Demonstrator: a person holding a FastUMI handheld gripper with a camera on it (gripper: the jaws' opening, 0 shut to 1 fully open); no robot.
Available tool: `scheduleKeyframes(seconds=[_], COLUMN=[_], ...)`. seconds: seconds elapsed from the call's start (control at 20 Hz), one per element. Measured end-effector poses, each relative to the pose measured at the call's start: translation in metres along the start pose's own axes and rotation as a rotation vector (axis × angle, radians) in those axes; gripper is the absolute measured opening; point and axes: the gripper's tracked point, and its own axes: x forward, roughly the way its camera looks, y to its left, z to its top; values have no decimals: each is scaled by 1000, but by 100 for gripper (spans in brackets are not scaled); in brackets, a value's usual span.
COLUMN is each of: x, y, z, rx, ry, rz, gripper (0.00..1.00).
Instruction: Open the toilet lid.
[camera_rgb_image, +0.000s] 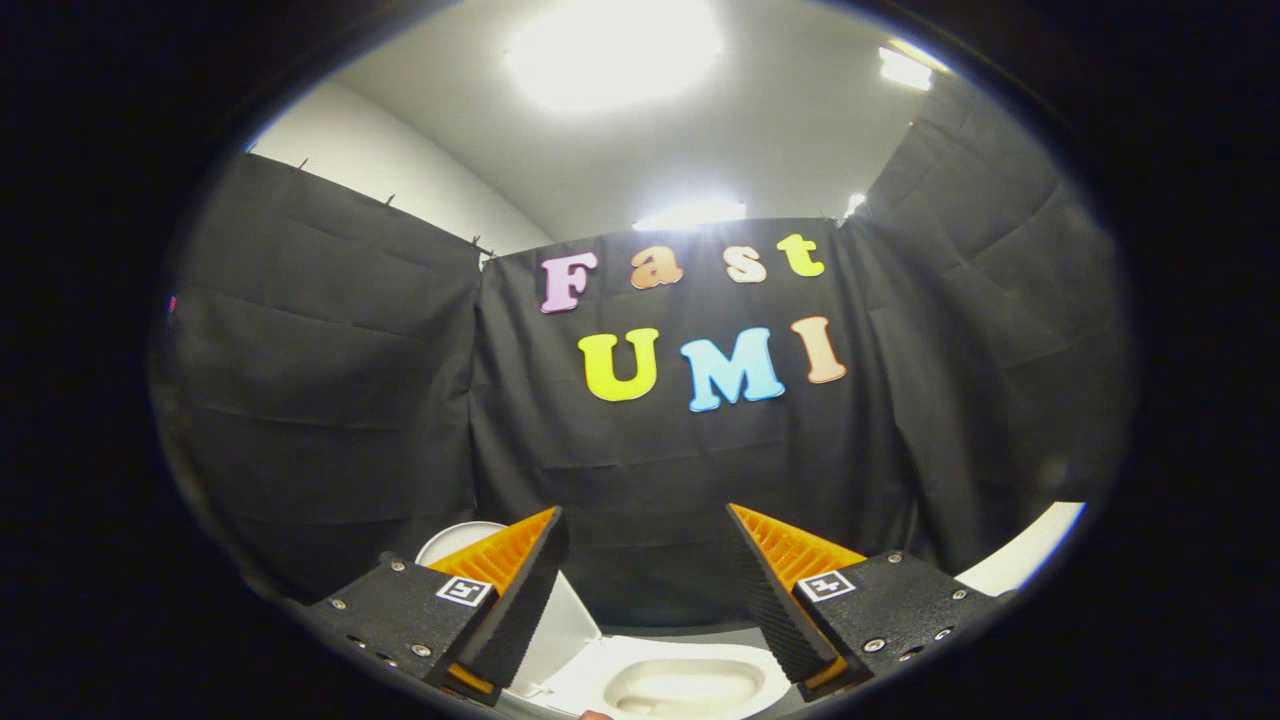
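A white toilet sits low, beneath and just ahead of my fingers. Its seat and bowl opening (670, 685) show between the two fingers. The white lid (565, 625) stands raised on the left side of the bowl, its rounded top edge rising behind the left finger. My gripper (645, 512) is open, held above the toilet and pointing at the black cloth wall. Nothing is between the fingers and neither touches the lid.
Black cloth walls (330, 400) close the booth ahead and on both sides, close behind the toilet. A white curved surface (1030, 555) shows low on the right, beyond the right finger. Bright ceiling lights (615, 50) are overhead.
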Motion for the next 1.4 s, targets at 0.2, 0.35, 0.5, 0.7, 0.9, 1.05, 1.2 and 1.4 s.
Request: scheduleKeyframes(seconds=[0.2,0.35,0.5,0.7,0.9,1.05,1.2,1.4], x=[-17,-25,-33,-54,-79,-89,-93,-97], y=[-40,-64,-82,-105,-113,-126,-133,-132], z=[-3,-13,-18,-28,-36,-39,-41,-41], rx=[-45,-66,-129,-145,-111,-111,-125,-85], ry=[17,50,74,99,104,101,115,134], rz=[-36,-52,-67,-95,-85,-111,-122,-97], gripper=[95,95,95,96,96,95,96,96])
